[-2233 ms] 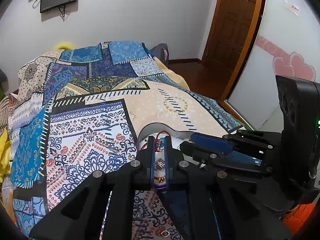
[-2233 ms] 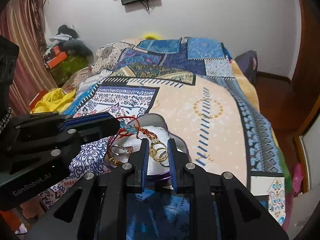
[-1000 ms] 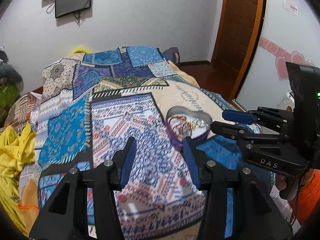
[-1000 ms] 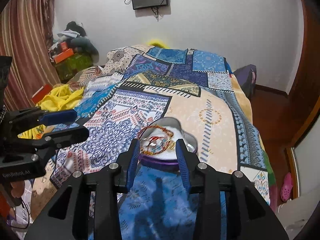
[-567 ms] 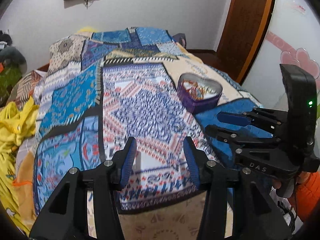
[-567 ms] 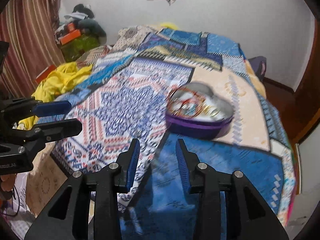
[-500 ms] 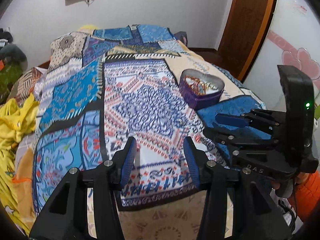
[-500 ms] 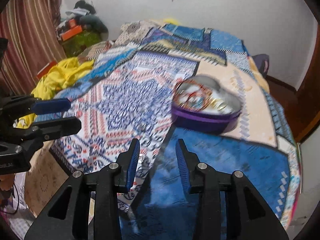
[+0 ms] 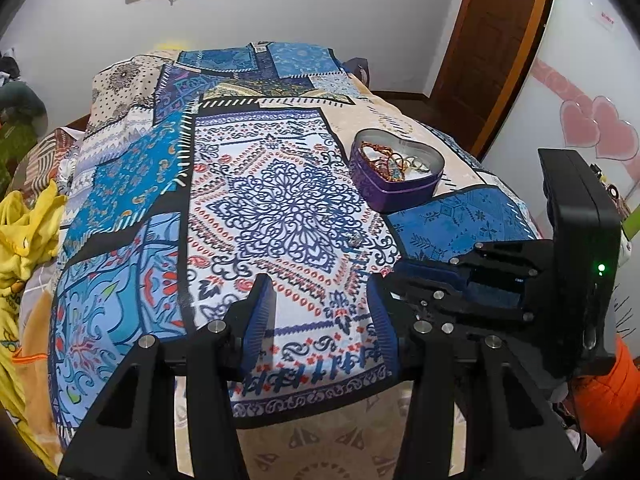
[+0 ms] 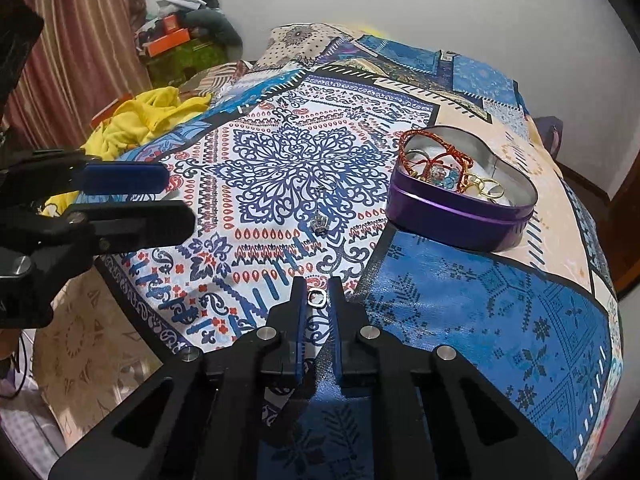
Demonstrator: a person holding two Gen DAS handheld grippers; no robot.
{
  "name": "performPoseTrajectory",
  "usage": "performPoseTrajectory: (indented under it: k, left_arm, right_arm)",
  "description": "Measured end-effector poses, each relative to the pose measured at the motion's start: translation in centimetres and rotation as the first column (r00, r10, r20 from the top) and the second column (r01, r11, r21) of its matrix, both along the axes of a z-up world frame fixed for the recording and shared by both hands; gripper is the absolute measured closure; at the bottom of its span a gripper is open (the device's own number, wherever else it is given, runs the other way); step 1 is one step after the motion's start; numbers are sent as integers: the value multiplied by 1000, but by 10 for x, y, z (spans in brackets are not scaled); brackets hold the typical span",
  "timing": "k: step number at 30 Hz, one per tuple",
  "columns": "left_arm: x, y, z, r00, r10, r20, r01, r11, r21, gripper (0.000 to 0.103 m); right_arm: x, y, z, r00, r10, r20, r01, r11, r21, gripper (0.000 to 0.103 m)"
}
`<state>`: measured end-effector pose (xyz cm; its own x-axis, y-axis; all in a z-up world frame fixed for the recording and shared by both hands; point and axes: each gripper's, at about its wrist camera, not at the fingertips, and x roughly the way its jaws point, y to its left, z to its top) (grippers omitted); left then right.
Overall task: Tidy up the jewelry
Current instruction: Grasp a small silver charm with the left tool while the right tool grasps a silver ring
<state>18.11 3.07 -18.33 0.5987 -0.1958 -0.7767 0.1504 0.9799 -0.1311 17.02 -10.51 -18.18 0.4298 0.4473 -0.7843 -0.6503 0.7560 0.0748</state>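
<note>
Ahead of the left claw (image 9: 320, 312), in the left wrist view, a small silver charm (image 9: 354, 241) lies loose on the bed (image 9: 120, 184), slightly right of the claw's midline and well short of the heart-shaped tin (image 9: 400, 190), which sits farther out to the right with bracelets and rings heaped inside. That claw stands wide open and empty; the right claw (image 9: 394, 276) shows just beside it, low on the right. From the right wrist view, the right claw (image 10: 317, 300) has its jaws drawn close, with a small square ring (image 10: 317, 299) lying between the tips; whether they actually pinch it or merely flank it I cannot tell. A crown-shaped charm (image 10: 321, 225) lies straight ahead of this claw on the bed, a tiny stud (image 10: 319, 189) beyond it, and the tin (image 10: 460, 216) ahead to the right. By my judgement the right claw is the nearer one to the ring, and the carry to the tin runs forward and rightward.
</note>
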Motion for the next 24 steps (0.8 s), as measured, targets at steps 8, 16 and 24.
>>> performPoseTrajectory:
  k: [8,16,24]
  left_arm:
    - [19,-16,-9,999,-37,-29,37,999,1,55]
    - [46,-32,-25,993,-81,-85,81,997,-1,69]
    - [64,-34,-37,990,-78,-115,77,997,-12,80]
  right_arm:
    - [10,-24,11,997,-78,-4,79,995,59,94]
    - [21,-53,25,988,-155,23,152,984,90,94]
    - [25,-63,22,984,-178,15,176,979,98,94]
